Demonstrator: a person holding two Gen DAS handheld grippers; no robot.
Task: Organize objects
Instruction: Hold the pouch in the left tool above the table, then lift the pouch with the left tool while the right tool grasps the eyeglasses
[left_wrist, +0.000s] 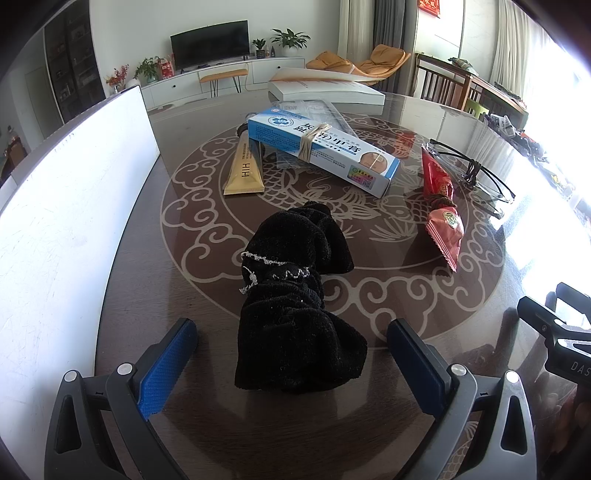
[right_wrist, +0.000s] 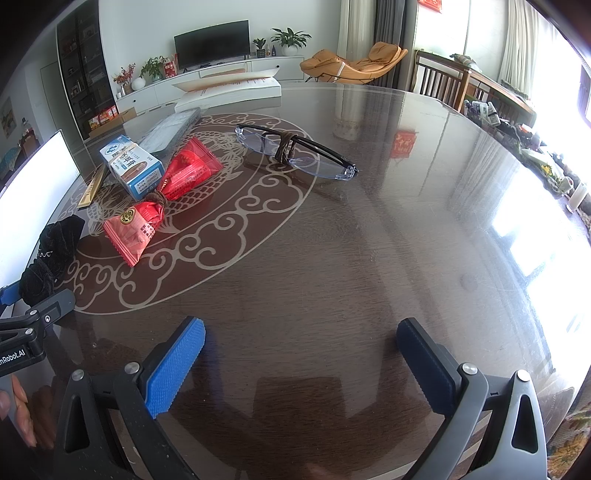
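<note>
A black cloth bundle (left_wrist: 295, 295), tied round its middle with a white-stitched band, lies on the dark glass table (left_wrist: 369, 306). My left gripper (left_wrist: 291, 369) stands open with its blue pads either side of the bundle's near end, not pressing it. Behind lie a blue and white box (left_wrist: 325, 155) bound with a rubber band, a yellow tube (left_wrist: 245, 170), a red packet (left_wrist: 441, 206) tied with a brown band, and glasses (left_wrist: 476, 173) with a band round them. My right gripper (right_wrist: 299, 369) is open over bare table. The red packet (right_wrist: 162, 199) and glasses (right_wrist: 295, 151) lie ahead of it.
A white board (left_wrist: 70, 206) stands along the table's left side. White books (left_wrist: 325, 88) and a clear plastic case (left_wrist: 314, 110) lie at the far edge. Chairs (left_wrist: 443, 85) and a cluttered sideboard stand at the right. A hand (right_wrist: 18, 406) holds the left gripper.
</note>
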